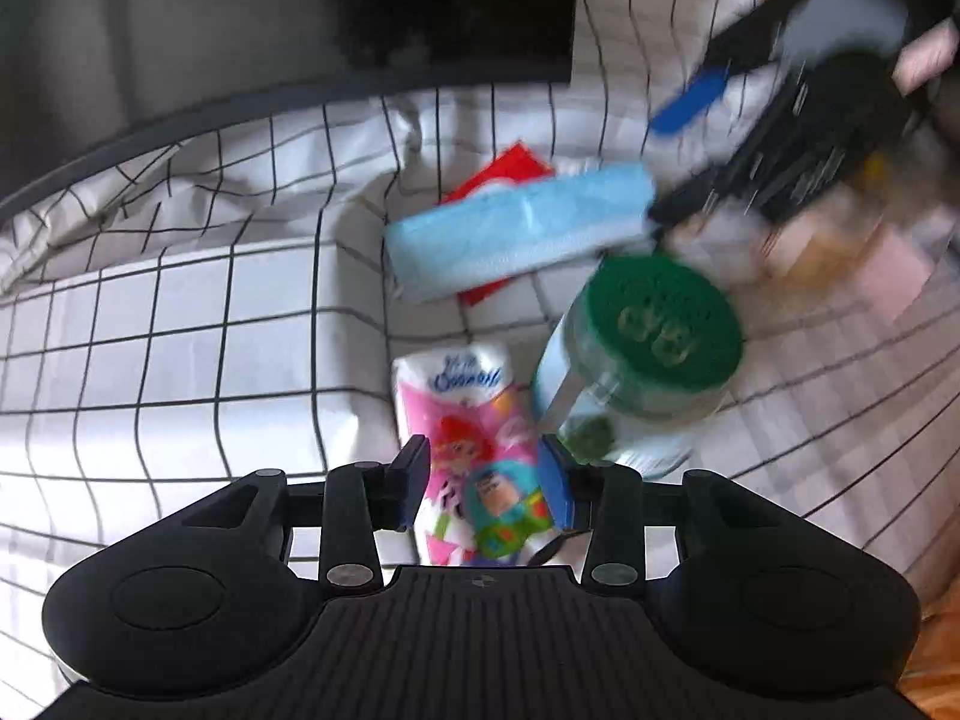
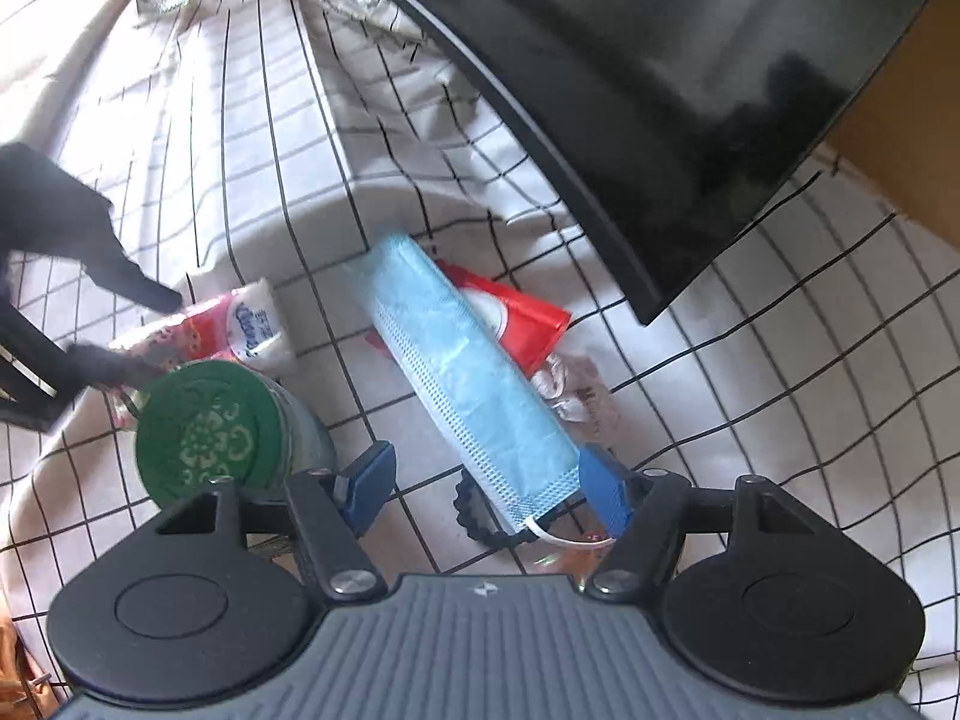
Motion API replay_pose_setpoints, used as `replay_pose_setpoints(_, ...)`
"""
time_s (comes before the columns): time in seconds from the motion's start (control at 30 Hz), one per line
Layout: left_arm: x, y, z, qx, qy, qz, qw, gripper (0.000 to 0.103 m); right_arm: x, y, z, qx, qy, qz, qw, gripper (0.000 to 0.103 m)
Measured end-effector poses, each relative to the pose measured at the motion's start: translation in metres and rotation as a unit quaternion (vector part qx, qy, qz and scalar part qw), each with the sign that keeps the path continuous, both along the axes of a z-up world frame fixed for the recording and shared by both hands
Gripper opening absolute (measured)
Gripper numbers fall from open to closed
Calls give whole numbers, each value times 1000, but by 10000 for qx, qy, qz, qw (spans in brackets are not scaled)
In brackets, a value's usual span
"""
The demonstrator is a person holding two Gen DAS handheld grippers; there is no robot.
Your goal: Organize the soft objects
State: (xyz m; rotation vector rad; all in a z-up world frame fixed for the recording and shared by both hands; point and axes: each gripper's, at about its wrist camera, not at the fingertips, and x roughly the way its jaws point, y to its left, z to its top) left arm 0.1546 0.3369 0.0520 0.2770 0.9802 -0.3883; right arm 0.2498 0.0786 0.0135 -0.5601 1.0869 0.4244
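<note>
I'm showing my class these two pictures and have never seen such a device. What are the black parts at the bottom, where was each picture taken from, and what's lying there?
There is no robot: a person holds a two-finger gripper in each hand, with a camera on each. In the left view, the left gripper closes around a tissue pack. In the right view, the right gripper is open at a blue face mask, which lies over a red packet. A green-lidded jar stands on the checked cloth.
</note>
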Motion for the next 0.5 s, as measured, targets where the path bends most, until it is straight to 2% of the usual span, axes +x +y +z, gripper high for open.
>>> replay_pose_setpoints(0.07, 0, -4, -10, 449, -129, -19, 9989, 50, -2, -2, 3, -23, -20, 8, 10000, 68)
replay_pose_setpoints(0.13, 2, 1, -10, 393, -211, 208, 9988, 54, -4, -3, 3, -48, -17, 23, 10000, 68)
replay_pose_setpoints(0.27, 13, 16, -15, -302, 48, 696, 9971, 54, -2, -1, 0, -167, -56, 116, 9998, 68)
replay_pose_setpoints(0.37, 21, 22, -17, -768, 405, 715, 9937, 53, 6, -1, -4, -170, -90, 141, 9997, 68)
replay_pose_setpoints(0.43, 25, 30, -20, -1185, 699, 953, 9859, 52, 16, -1, -11, -139, -41, 76, 9999, 68)
replay_pose_setpoints(0.5, 26, 40, -22, -1569, 804, 1260, 9762, 49, 28, -3, -21, -81, 93, -114, 9999, 68)
